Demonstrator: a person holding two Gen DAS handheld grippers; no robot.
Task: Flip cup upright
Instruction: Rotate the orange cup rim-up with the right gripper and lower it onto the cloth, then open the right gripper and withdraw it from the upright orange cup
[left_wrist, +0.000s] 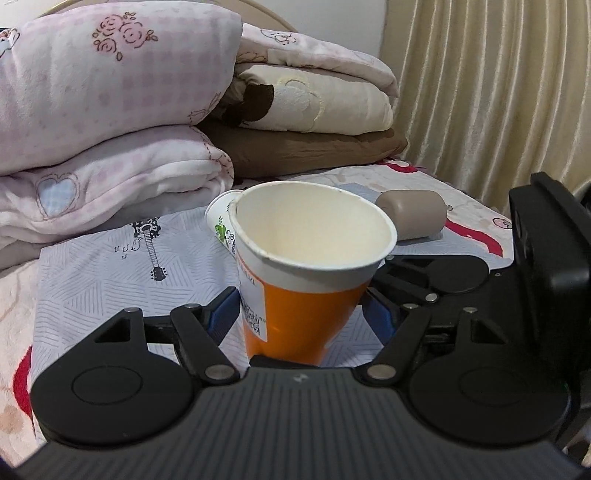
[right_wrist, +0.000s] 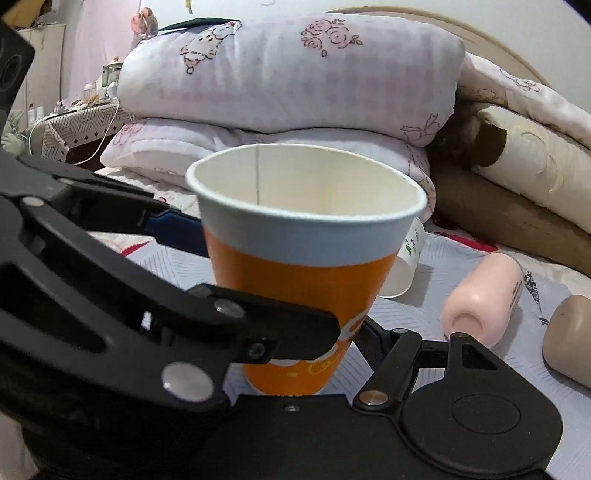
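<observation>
An orange and white paper cup (left_wrist: 303, 295) stands mouth up, slightly tilted, on the patterned cloth (left_wrist: 110, 266). My left gripper (left_wrist: 303, 314) has its blue pads against both sides of the cup's lower body. In the right wrist view the same cup (right_wrist: 306, 277) stands between the fingers of my right gripper (right_wrist: 306, 347), which close on its lower part. The left gripper's arm (right_wrist: 110, 295) crosses in front of it. A second white cup with green print (left_wrist: 219, 225) lies on its side just behind, also showing in the right wrist view (right_wrist: 406, 262).
Folded pink blankets (left_wrist: 110, 110) and a cream and brown quilt (left_wrist: 314, 110) are stacked behind. A tan cylinder (left_wrist: 413, 218) lies on the cloth at right; in the right wrist view a pink cylinder (right_wrist: 484, 302) lies beside it (right_wrist: 569, 347). A curtain (left_wrist: 498, 92) hangs at right.
</observation>
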